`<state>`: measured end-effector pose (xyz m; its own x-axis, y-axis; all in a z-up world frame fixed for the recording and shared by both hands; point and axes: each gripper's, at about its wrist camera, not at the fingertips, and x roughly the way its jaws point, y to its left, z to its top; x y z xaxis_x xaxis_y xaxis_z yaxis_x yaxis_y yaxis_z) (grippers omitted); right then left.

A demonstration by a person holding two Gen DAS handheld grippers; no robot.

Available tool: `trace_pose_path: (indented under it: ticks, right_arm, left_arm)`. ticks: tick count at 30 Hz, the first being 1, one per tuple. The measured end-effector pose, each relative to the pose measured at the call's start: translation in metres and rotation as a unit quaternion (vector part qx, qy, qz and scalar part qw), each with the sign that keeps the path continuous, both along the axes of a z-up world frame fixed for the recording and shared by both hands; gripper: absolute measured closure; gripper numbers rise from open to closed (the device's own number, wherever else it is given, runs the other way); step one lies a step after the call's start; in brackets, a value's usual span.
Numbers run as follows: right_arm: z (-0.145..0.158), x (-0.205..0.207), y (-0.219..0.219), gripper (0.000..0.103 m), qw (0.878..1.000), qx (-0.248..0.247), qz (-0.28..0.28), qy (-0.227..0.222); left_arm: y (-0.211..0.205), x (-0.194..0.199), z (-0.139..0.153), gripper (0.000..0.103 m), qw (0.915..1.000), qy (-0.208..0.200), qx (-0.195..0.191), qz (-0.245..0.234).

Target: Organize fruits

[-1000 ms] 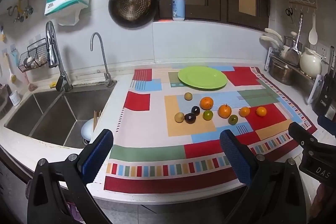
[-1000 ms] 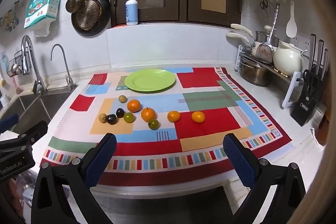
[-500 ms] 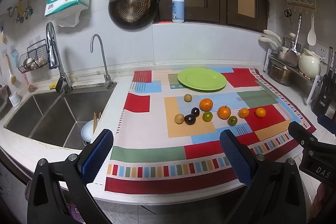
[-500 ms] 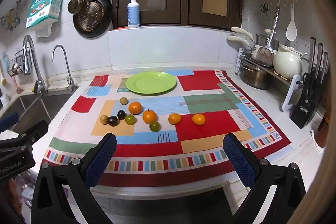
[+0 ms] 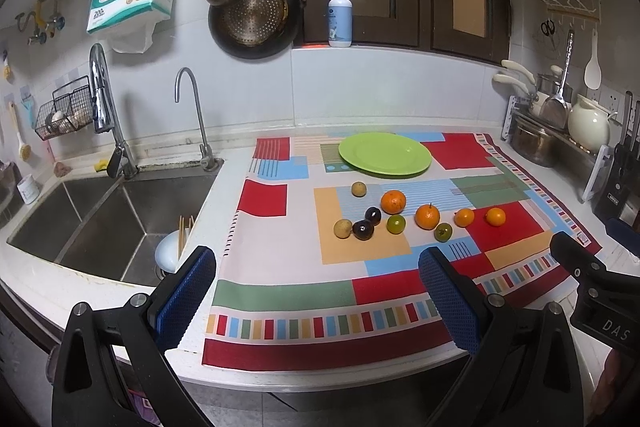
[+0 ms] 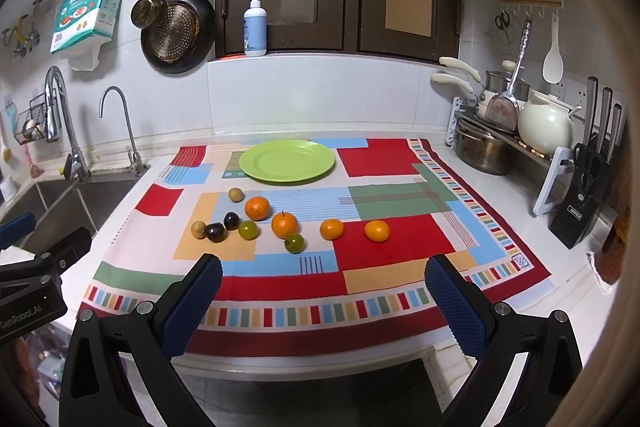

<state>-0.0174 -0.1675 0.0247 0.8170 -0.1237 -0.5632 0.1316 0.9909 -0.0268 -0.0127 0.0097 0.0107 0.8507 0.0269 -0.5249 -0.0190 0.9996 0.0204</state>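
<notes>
A home kitchen, shown by the steel sink (image 5: 100, 223) with taps, pans (image 5: 256, 15) hung on the tiled wall, knife block (image 6: 580, 203) and dish rack (image 6: 500, 131) along the worktop (image 6: 576, 291)

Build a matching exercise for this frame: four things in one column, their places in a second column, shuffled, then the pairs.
Things
1. green plate
2. soap bottle
3. knife block
4. white bowl

Places
A. in the sink
B. far end of the patterned cloth, beyond the fruit
C. on the ledge under the dark cabinet doors
D. on the counter right of the cloth

Pairs: 1-B, 2-C, 3-D, 4-A
</notes>
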Motion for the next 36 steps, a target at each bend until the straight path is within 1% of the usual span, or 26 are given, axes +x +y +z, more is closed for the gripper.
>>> trace_pose_path:
  ticks: [36]
  right_arm:
    - [0.001, -0.001, 0.014, 0.001, 1.000, -0.004, -0.001, 0.001]
  left_arm:
    - [0.011, -0.003, 0.001, 0.000, 1.0000, -0.005, -0.003, -0.005]
